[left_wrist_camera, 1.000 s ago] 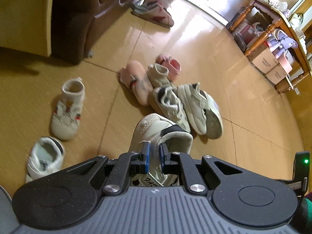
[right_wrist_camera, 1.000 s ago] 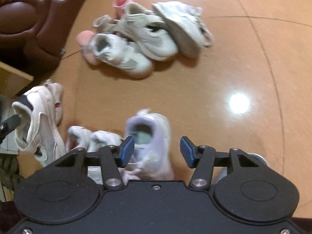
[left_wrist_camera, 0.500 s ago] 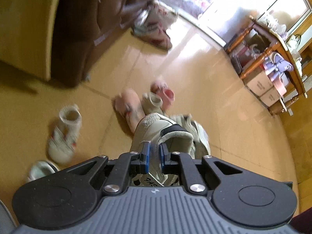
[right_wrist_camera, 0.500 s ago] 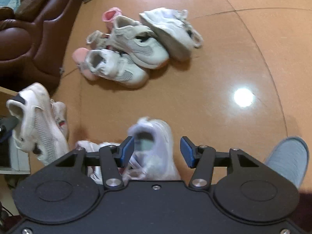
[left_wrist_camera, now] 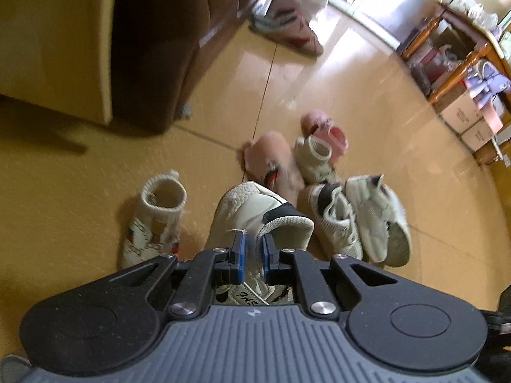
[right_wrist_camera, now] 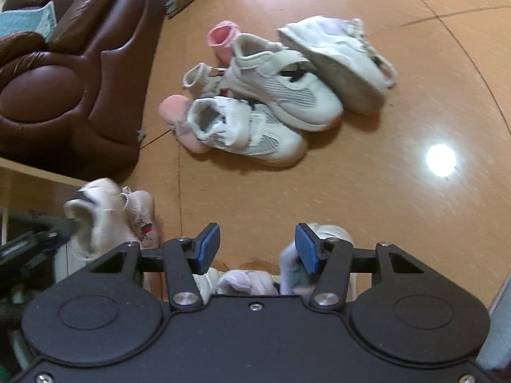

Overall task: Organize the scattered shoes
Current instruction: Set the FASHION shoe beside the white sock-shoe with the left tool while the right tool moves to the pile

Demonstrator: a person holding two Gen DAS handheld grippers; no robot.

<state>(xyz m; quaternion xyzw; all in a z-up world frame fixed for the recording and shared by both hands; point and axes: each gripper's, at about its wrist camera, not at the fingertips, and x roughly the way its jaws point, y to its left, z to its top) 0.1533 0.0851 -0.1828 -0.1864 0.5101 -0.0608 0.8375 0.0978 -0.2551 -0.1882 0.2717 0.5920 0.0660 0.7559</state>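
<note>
Blue-padded fingers of the left gripper (left_wrist_camera: 253,252) pinch the collar of a cream sneaker (left_wrist_camera: 252,210), carried above the tan floor (left_wrist_camera: 383,111). Right gripper (right_wrist_camera: 257,248) stands half open, gripping nothing, over a lilac-white shoe (right_wrist_camera: 316,255). Farther off, more shoes lie heaped (right_wrist_camera: 271,95) beside the brown sofa (right_wrist_camera: 64,79).

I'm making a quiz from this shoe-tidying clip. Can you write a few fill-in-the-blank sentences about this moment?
1. The left gripper is shut on the collar of a cream ____.
2. The right gripper has its fingers ____, with nothing held between them.
3. The sofa beside the shoe pile is ____ in colour.
4. The floor shows one bright round ____ of light.

Missing words: sneaker; open; brown; reflection
</note>
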